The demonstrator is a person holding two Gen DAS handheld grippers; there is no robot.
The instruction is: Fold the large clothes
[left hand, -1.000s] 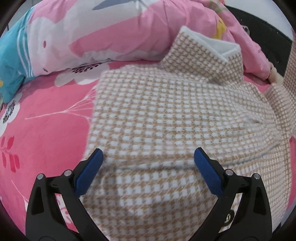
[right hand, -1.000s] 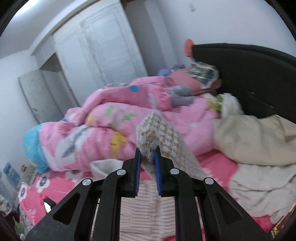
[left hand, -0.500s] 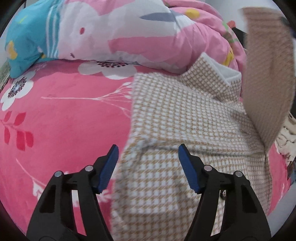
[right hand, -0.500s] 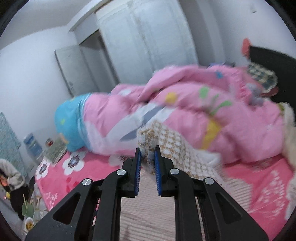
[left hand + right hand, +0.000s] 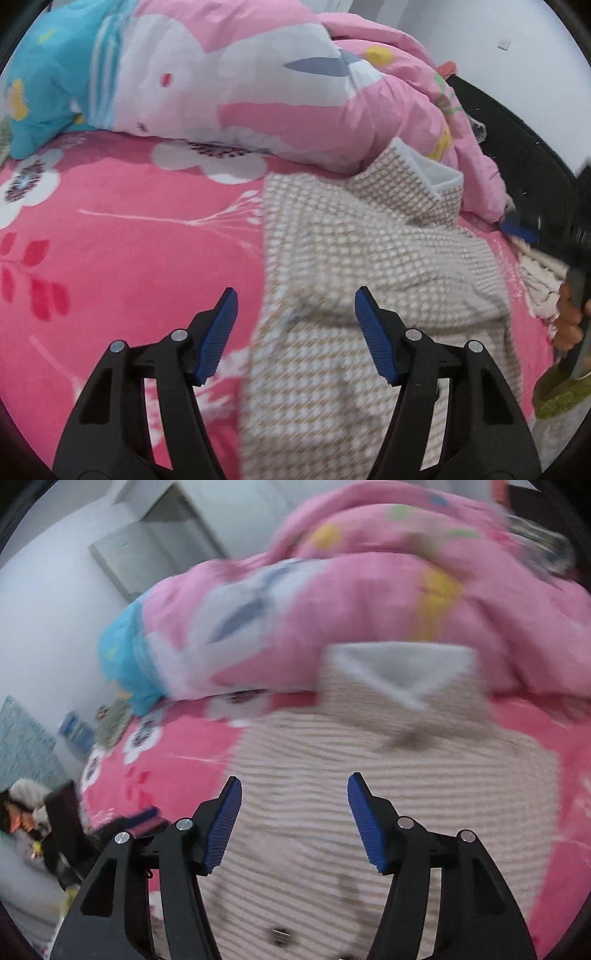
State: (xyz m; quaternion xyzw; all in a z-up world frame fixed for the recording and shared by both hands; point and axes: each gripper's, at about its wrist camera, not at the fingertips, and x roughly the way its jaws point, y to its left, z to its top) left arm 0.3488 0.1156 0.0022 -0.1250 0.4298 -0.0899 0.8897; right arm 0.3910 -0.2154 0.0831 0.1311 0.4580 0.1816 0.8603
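Checked coat (image 5: 362, 258) is bunching loosely ahead of both spread, empty grippers, left gripper (image 5: 295, 314) and right gripper (image 5: 294, 794), so the folded sleeve risks sliding off unpinned.

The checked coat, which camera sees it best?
The left wrist view: the checked coat looks fairly sharp there, squares and white-lined collar clear. The right wrist view shows it smeared into stripes by motion blur.

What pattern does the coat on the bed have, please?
A tan-and-white houndstooth check on the coat, clearest in the left wrist view.
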